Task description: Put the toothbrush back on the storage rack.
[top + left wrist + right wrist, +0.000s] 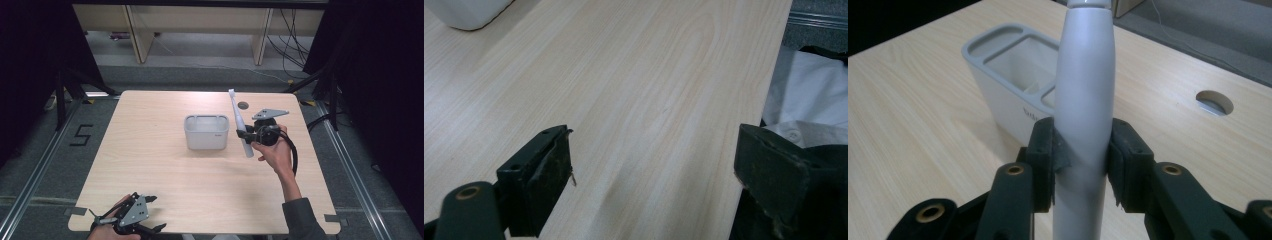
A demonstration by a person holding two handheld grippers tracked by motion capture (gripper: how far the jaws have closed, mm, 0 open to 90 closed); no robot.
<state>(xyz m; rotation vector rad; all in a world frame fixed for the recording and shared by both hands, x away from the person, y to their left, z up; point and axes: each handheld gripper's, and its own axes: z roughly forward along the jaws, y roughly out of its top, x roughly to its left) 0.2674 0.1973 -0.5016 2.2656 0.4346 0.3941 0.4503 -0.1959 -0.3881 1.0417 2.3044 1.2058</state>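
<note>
One toothbrush (clamped by the right hand-held gripper), one holder.

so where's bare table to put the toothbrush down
Bare table all along the left of the holder, and the wide front strip between both hands. Crowded just right of the holder, where the right gripper holds the toothbrush.

Overhead view faces forward over the table; both gripper views sit close above it.
</note>
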